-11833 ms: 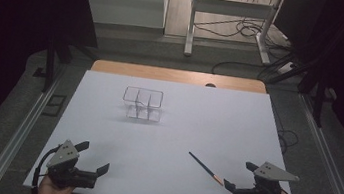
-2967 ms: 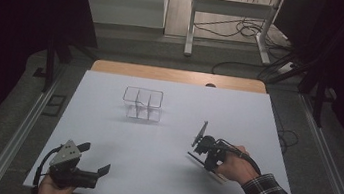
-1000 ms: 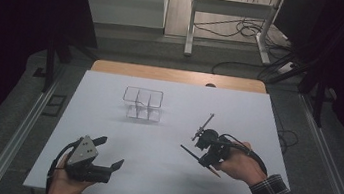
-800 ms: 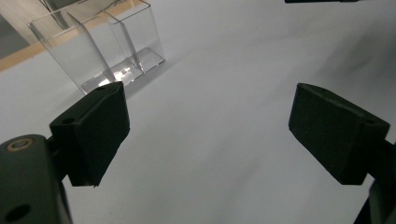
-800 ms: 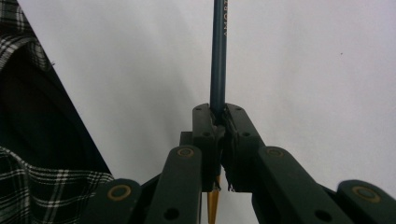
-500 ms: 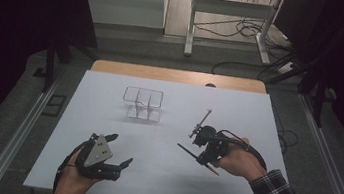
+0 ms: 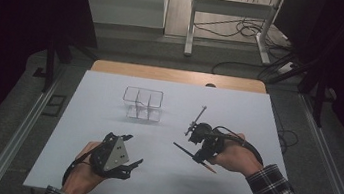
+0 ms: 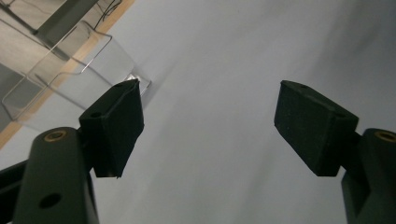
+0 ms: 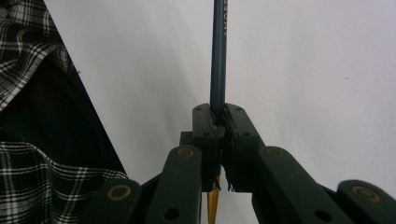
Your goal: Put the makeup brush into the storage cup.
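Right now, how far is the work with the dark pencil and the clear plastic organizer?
Done: the right gripper is shut on the dark blue pencil, lifted off the white table. In hand: carrying it. Left: placing it in the clear plastic organizer; the left gripper is open.

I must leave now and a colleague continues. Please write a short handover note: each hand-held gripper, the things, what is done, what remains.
Right hand-held gripper: shut on the dark pencil, lifted off the white table.
Left hand-held gripper: open, nothing between the jaws, which have just been closing; it points toward the clear divided holder.
Done: pencil picked up.
Left, probably: put the pencil into the holder, with the left perhaps steadying it.
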Demonstrator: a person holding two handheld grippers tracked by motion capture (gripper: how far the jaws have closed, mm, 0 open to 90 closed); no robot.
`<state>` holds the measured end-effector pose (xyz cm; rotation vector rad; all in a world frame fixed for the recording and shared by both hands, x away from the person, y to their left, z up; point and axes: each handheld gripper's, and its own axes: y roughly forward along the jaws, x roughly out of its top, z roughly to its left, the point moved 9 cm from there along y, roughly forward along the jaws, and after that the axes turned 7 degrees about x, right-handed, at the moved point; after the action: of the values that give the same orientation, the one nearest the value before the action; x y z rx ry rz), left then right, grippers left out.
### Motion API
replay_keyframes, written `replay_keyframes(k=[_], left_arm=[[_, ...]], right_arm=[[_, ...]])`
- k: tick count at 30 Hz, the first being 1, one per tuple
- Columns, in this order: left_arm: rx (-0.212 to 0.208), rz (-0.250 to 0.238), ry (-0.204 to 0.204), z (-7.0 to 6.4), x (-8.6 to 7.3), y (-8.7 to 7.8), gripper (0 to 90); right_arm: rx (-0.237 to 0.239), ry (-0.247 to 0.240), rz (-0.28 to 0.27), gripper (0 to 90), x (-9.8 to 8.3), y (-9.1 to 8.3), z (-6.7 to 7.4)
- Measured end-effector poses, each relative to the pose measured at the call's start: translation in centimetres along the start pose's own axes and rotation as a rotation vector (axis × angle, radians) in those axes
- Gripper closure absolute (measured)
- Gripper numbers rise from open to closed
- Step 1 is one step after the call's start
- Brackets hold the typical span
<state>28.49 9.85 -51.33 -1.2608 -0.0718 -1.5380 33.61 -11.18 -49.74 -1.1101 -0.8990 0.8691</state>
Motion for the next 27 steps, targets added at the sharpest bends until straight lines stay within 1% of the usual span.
replay_keyframes(k=[3,6,8,10,15,17,20,21,23,24,25,26,27], left_arm=[[-0.003,-0.006,0.033,0.0,0.4,0.3,27.9],[0.003,-0.008,0.062,0.0,0.8,0.8,30.1],[0.012,-0.006,0.085,-0.1,1.0,1.1,31.6],[0.017,-0.01,0.104,-0.1,1.2,1.3,33.0],[0.036,-0.022,0.155,-0.4,1.8,2.0,35.9],[0.049,-0.018,0.185,-0.4,1.9,2.2,37.5],[0.064,-0.016,0.214,-0.6,2.1,2.5,40.0],[0.069,-0.015,0.229,-0.6,2.2,2.6,41.1],[0.076,-0.011,0.251,-0.7,2.3,2.8,42.7],[0.076,-0.02,0.245,-0.9,2.4,3.0,43.4],[0.075,-0.011,0.261,-1.0,2.4,3.1,44.0],[0.079,-0.021,0.26,-1.2,2.5,3.3,44.5],[0.082,-0.023,0.269,-1.3,2.6,3.4,45.0]], right_arm=[[0.003,-0.003,0.005,83.4,0.3,-0.1,0.1],[0.008,-0.011,0.011,83.4,0.5,-0.1,0.1],[0.015,-0.008,0.015,83.4,0.6,-0.1,0.2],[0.011,-0.009,0.02,83.4,0.8,-0.2,0.2],[0.022,-0.021,0.029,83.4,1.2,-0.2,0.4],[0.029,-0.026,0.03,83.4,1.4,-0.1,0.6],[0.034,-0.038,0.039,83.4,1.6,-0.1,0.7],[0.039,-0.033,0.042,83.4,1.6,0.0,0.8],[0.039,-0.04,0.047,83.4,1.7,0.0,0.9],[0.053,-0.046,0.052,83.4,1.7,0.1,0.9],[0.04,-0.046,0.053,83.4,1.8,0.1,0.9],[0.043,-0.046,0.054,83.4,1.9,0.1,1.0],[0.046,-0.045,0.056,83.4,1.9,0.1,1.1]])
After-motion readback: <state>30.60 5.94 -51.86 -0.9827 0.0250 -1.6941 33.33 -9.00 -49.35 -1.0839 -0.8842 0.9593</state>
